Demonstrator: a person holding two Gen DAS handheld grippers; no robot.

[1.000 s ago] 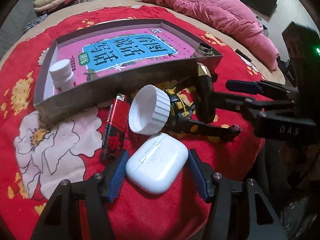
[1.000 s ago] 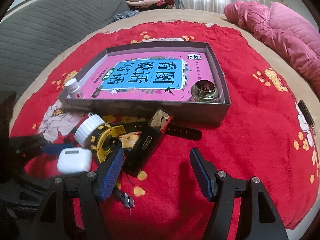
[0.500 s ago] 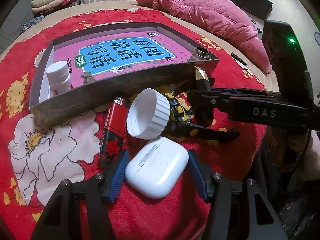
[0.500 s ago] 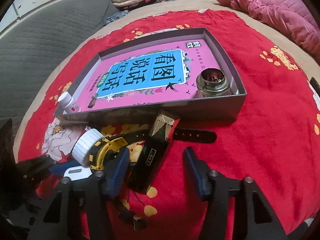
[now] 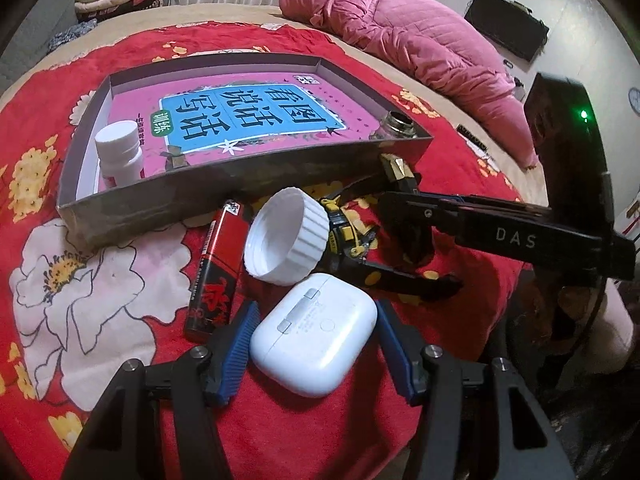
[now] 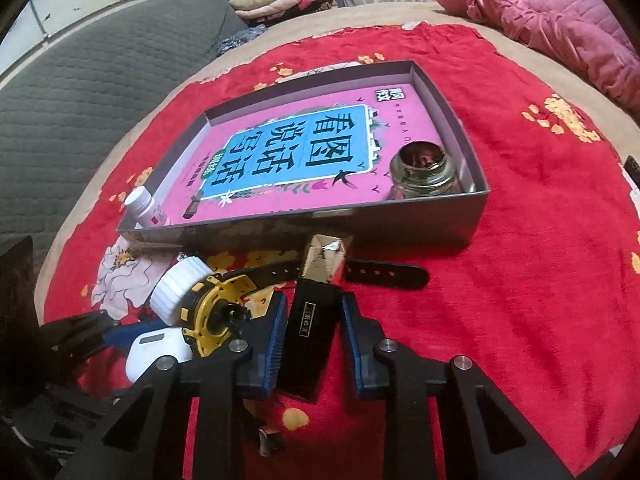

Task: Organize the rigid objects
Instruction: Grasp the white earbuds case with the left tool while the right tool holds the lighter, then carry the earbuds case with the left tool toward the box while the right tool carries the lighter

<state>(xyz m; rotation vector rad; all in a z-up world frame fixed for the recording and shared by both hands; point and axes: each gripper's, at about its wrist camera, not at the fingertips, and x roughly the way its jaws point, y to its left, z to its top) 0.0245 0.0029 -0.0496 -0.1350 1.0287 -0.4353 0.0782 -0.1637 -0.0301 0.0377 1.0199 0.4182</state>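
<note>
On the red floral blanket (image 5: 100, 364), the left gripper (image 5: 314, 354) straddled a white earbud case (image 5: 316, 334), its blue pads apart and just clear of the case's sides. Beside it lay a red-and-black lighter (image 5: 216, 272), a white cap (image 5: 286, 236) and a yellow-and-black watch (image 6: 218, 312). Behind them sat the shallow grey box (image 6: 478, 204), holding a pink book (image 6: 304, 160), a white pill bottle (image 5: 119, 152) at its left end and a glass jar (image 6: 424, 174) at its right. The right gripper (image 6: 312, 338) was closing around a black gold-capped case (image 6: 310, 336); contact was unclear.
</note>
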